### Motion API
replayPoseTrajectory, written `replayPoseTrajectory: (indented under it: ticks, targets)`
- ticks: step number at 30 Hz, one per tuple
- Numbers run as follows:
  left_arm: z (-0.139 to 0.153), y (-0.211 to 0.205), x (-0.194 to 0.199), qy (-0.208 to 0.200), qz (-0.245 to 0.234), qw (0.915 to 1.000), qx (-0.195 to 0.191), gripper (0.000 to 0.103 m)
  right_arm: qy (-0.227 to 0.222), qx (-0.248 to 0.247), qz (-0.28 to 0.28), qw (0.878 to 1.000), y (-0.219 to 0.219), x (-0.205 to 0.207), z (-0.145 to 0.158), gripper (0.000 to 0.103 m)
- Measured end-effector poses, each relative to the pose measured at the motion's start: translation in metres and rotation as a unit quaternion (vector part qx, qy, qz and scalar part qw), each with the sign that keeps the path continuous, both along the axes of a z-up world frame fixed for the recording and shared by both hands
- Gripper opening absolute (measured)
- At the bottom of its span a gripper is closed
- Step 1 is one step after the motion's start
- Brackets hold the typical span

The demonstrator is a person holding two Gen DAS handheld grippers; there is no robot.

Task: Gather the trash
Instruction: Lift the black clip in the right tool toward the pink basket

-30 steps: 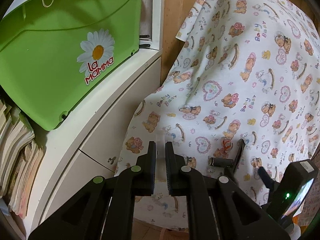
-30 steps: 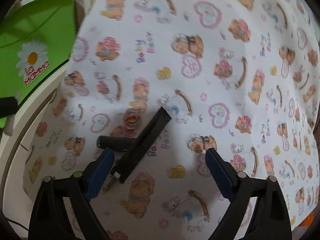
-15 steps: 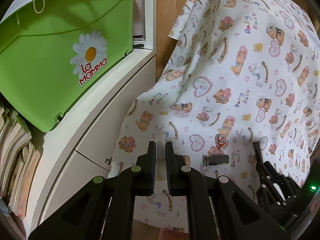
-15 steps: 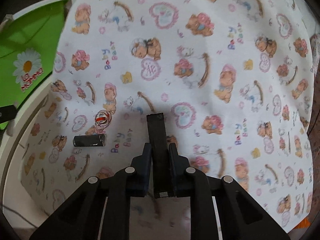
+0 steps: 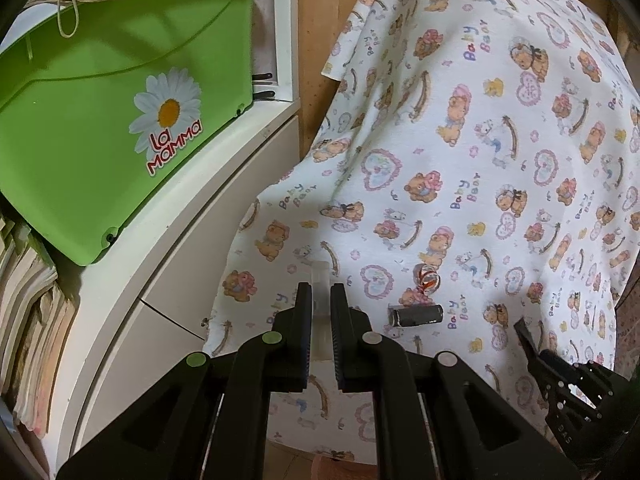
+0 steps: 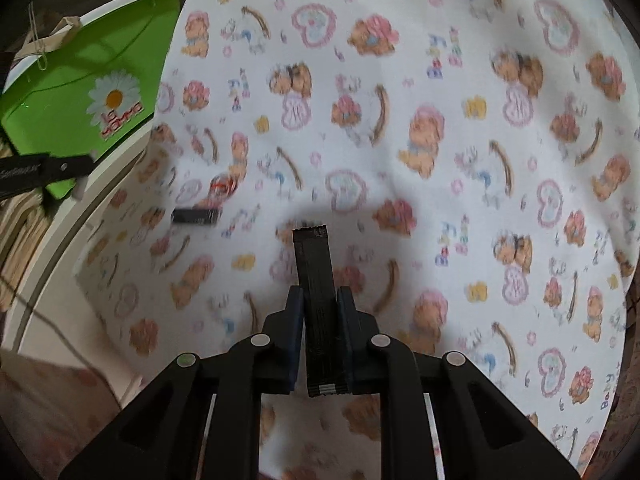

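Black plastic jaws of the right gripper (image 6: 320, 320) are clamped on a flat black plastic bar (image 6: 316, 300), which sticks out forward above the cloth, lifted. The left gripper (image 5: 321, 320) has jaws nearly together, w/ a thin clear plastic strip (image 5: 320, 280) pinched between them.

Just beyond, on the white cloth printed w/ teddy bears and hearts (image 5: 500, 140), two pieces are left: a short dark grey cylinder (image 5: 416, 315) lying on its side, and right behind it a small crumpled clear wrapper w/ red marks (image 5: 427, 278). Both are untouched and near each other, approx. between the two grippers.

So I judge the task as partly done: two items are in hand but not yet dropped anywhere, two more wait on the cloth.

Farther left stands a green plastic bin w/ daisy sticker (image 5: 120, 120) on a white cabinet (image 5: 224, 208); maybe it is the place for trash, I cannot tell.

Left view is sharp and shows the clear strip and the stack of papers (image 5: 28, 320) under the bin; right view does not. Right view is blurred, but only it shows the bar's full grip.
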State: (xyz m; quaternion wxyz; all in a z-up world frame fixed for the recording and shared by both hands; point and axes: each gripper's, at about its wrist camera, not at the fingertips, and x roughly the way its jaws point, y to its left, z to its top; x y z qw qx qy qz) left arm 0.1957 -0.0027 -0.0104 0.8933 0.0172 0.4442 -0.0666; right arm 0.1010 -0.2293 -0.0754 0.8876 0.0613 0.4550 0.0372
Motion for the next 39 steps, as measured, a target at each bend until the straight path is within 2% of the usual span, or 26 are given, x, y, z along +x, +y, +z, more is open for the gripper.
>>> replayPoseTrajectory:
  ticks: [5,7,8,9,10,12,15,17,19,21,22,25,27,30,39]
  targets:
    - [-0.004,-0.006,-0.003,0.006,-0.009,0.9999,0.0,0.008,0.027,0.057,0.014,0.998,-0.016,-0.01,-0.006,0.019]
    - [-0.005,-0.008,-0.004,0.009,-0.012,0.9999,-0.003,0.008,0.035,0.074,0.011,0.997,-0.02,-0.01,-0.008,0.022]
    - [-0.005,-0.009,-0.004,0.01,-0.014,0.9999,-0.002,0.008,0.034,0.074,0.006,0.997,-0.023,-0.011,-0.009,0.027]
    - [-0.006,-0.009,-0.005,0.008,-0.017,0.9998,-0.001,0.008,0.03,0.069,0.004,0.997,-0.024,-0.013,-0.009,0.037]
    - [-0.006,-0.01,-0.005,0.007,-0.017,0.9998,0.001,0.008,0.025,0.063,0.004,0.998,-0.023,-0.013,-0.008,0.054]
    - [-0.005,-0.009,-0.005,0.006,-0.018,0.9998,0.0,0.008,0.004,0.039,0.0,0.999,-0.021,-0.014,-0.005,0.068]
    - [-0.004,-0.008,-0.004,0.005,-0.018,0.9998,-0.001,0.008,0.001,0.015,0.015,1.0,-0.013,-0.012,-0.005,0.068]
    - [-0.005,-0.008,-0.004,0.008,-0.019,0.9998,0.0,0.008,0.004,0.0,0.025,1.0,-0.006,-0.01,-0.008,0.062]
    - [-0.007,-0.008,-0.004,0.009,-0.022,0.9997,0.002,0.008,0.011,-0.028,0.036,0.999,0.003,-0.008,-0.013,0.039]
    - [-0.007,-0.01,-0.006,0.009,-0.025,0.9996,0.004,0.008,0.004,-0.055,0.036,0.998,0.009,-0.009,-0.014,0.03]
    - [-0.007,-0.01,-0.007,0.008,-0.027,0.9996,0.006,0.008,0.004,-0.059,0.034,0.998,0.011,-0.009,-0.014,0.02]
    - [-0.008,-0.013,-0.012,0.005,-0.032,0.9994,0.011,0.008,-0.004,-0.045,0.008,0.999,0.008,-0.011,-0.015,0.018]
    - [-0.01,-0.014,-0.015,0.005,-0.034,0.9993,0.014,0.008,-0.006,-0.057,0.011,0.998,0.012,-0.013,-0.013,0.016]
    - [-0.012,-0.017,-0.022,0.007,-0.038,0.9992,0.014,0.008,-0.014,-0.047,0.008,0.999,0.013,-0.017,-0.007,0.016]
    - [-0.012,-0.026,-0.07,-0.001,-0.069,0.9975,0.016,0.008,-0.05,-0.024,0.012,0.998,0.014,-0.054,0.035,0.015]
